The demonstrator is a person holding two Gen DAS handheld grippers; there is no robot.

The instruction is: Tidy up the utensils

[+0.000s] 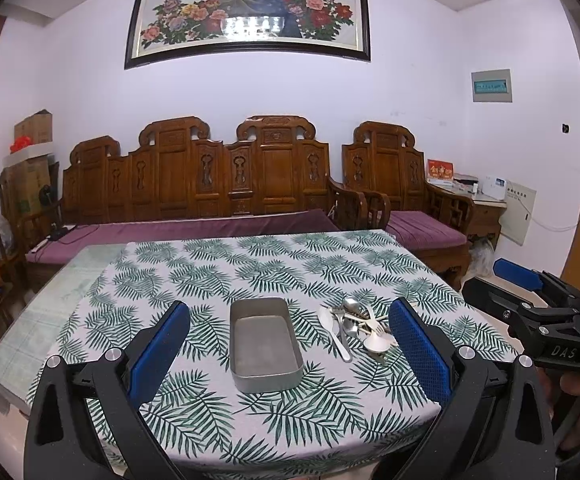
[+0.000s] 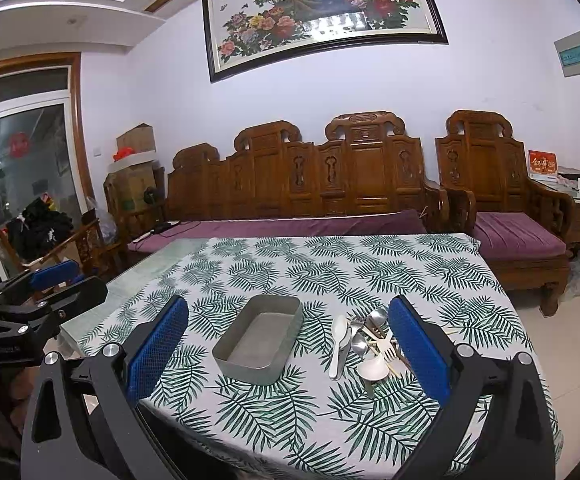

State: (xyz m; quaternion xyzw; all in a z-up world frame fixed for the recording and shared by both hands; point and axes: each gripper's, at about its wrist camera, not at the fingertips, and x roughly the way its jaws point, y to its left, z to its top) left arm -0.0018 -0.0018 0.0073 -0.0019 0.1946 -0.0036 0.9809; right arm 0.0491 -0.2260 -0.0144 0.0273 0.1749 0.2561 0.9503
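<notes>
Left wrist: tin lengthwise away.

In the tangled pile of metal and white plastic utensils, single pieces overlap too much to count, and the right claw's blue pad hides its right part.

A living room behind a leaf-print tabletop.

A fern-patterned tablecloth covers most of the tabletop, leaving a bare pale strip at the left of the frame. Beyond it, across the middle, stands a carved wooden sofa with a purple cushion, and a matching armchair to its right. A framed peacock-and-peony painting hangs at top centre. Cardboard boxes are stacked at the left edge; a glass door shows in the right wrist view.
</notes>
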